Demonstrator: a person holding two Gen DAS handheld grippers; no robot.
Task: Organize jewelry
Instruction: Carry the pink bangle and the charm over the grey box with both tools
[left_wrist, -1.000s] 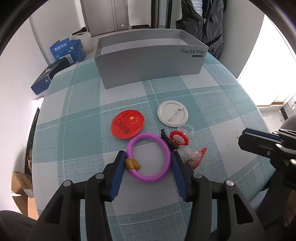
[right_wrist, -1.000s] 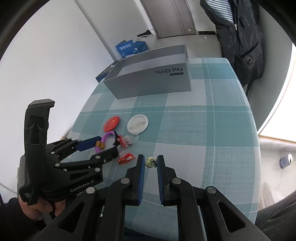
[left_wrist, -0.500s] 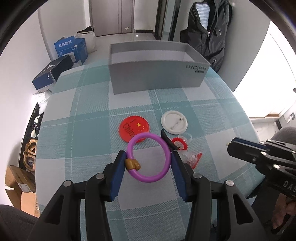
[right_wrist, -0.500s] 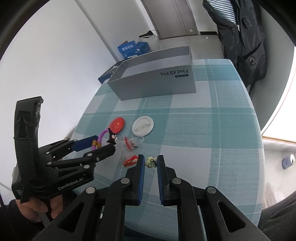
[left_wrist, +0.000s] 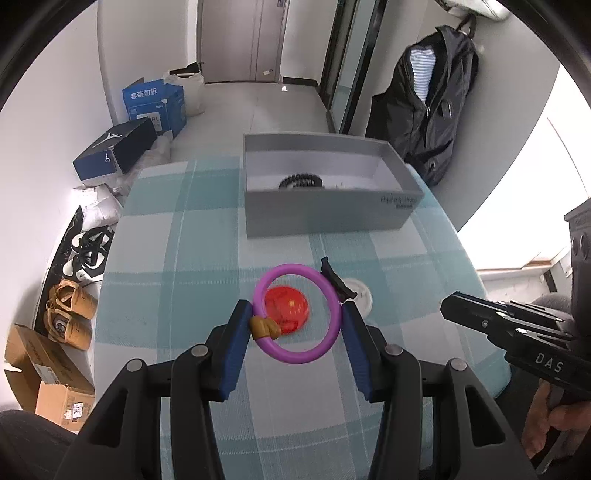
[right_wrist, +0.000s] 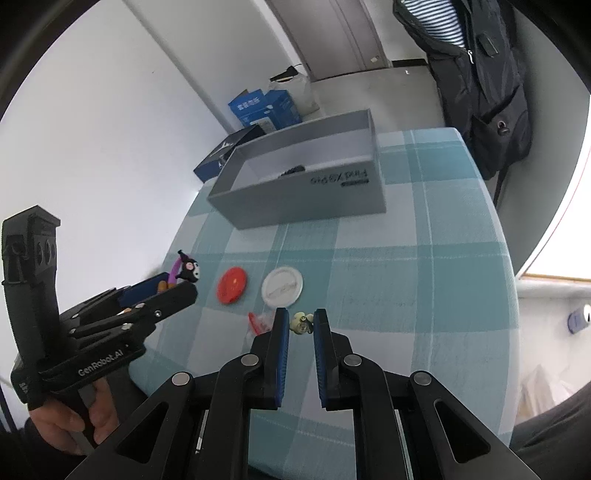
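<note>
My left gripper (left_wrist: 295, 314) is shut on a purple ring bracelet (left_wrist: 328, 332) with a gold bead and a black cartoon charm, held above the table; it also shows in the right wrist view (right_wrist: 173, 273). Below it lie a red China badge (left_wrist: 286, 306) and a white badge (left_wrist: 362, 295). The grey open box (left_wrist: 325, 218) stands farther back with a black coiled band (left_wrist: 301, 181) inside. My right gripper (right_wrist: 300, 325) is shut on a small pale charm (right_wrist: 302, 322), low over the table. The red badge (right_wrist: 232, 285) and white badge (right_wrist: 282, 288) lie ahead of it.
A red and clear hair clip (right_wrist: 258, 321) lies just left of my right gripper. The round table has a teal checked cloth (left_wrist: 177, 266). Shoe boxes (left_wrist: 114, 147) and shoes (left_wrist: 70, 314) sit on the floor to the left. A black backpack (left_wrist: 432, 110) hangs at the far right.
My left gripper has lifted the purple bracelet and moved toward the grey box, whose inside now shows. My right gripper has risen slightly with the pale charm.
</note>
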